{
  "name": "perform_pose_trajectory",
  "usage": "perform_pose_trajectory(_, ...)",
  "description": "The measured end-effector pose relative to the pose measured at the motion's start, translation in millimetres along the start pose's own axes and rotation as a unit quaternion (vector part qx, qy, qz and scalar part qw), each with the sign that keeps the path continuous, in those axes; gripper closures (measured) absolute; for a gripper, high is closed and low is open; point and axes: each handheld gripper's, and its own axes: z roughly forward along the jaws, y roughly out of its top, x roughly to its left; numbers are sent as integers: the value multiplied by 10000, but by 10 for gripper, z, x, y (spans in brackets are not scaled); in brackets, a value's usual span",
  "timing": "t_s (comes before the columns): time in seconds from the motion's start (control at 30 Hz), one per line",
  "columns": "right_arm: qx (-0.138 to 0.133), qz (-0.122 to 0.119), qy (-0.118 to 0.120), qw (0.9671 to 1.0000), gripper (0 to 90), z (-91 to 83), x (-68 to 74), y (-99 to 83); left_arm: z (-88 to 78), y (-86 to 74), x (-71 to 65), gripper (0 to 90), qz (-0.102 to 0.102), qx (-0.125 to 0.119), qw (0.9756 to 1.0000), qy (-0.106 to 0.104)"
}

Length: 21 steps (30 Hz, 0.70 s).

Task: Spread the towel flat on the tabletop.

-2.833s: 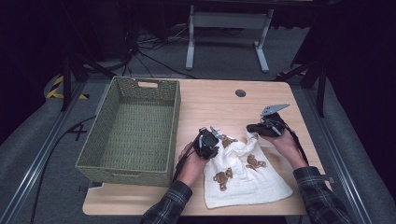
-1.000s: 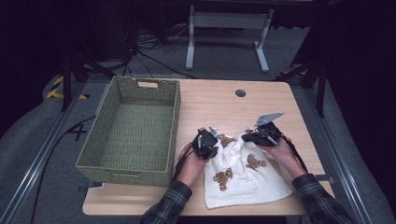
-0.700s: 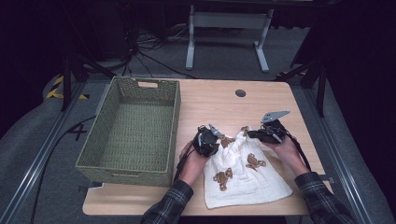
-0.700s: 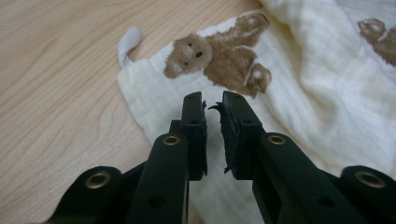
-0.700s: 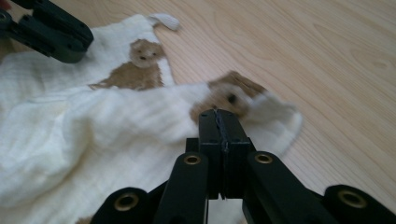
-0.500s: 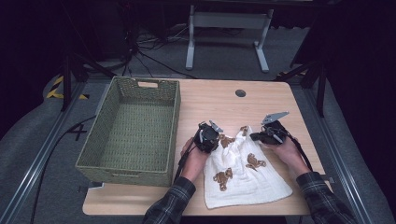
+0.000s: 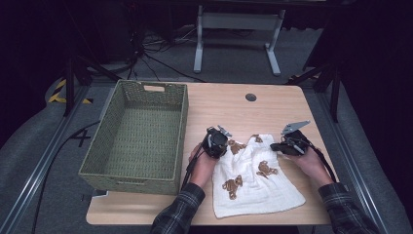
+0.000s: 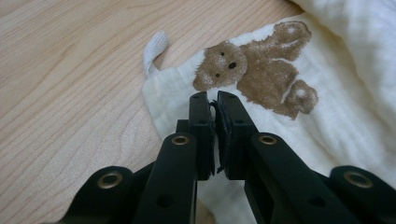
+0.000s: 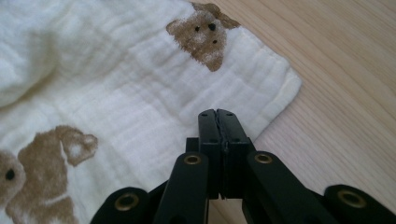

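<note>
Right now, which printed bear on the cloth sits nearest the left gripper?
The bear at the cloth's far left corner, right beside the left gripper; the other bears lie farther off.

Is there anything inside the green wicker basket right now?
No, the green wicker basket shows a bare woven floor in the high view.

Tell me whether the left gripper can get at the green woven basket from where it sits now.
Probably yes. The left gripper sits at the towel's near-left corner, jaws shut, and the basket stands right beside that hand with bare table between. Whether it grips towel cloth is unclear.
</note>
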Motion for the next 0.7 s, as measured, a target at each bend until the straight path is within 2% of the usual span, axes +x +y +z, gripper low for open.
perform_pose_trajectory(0.2, 19, 154, -95, 9998, 899, -144, -92, -180, 18, 22, 26, 851, -54, -1, 10000, 28)
perform_pose_trajectory(0.4, -5, 351, -190, 9992, 899, -266, -196, -338, 57, 46, 70, 864, -124, -84, 9997, 179)
perform_pose_trajectory(0.5, -46, 391, -246, 9989, 899, -280, -240, -367, 73, 39, 108, 876, -199, -167, 9991, 324)
perform_pose_trajectory(0.63, -137, 409, -314, 9986, 898, -257, -277, -358, 61, 26, 142, 883, -303, -147, 9981, 524)
perform_pose_trajectory(0.7, -153, 404, -343, 9985, 898, -250, -287, -356, 52, 15, 174, 881, -379, -162, 9983, 417)
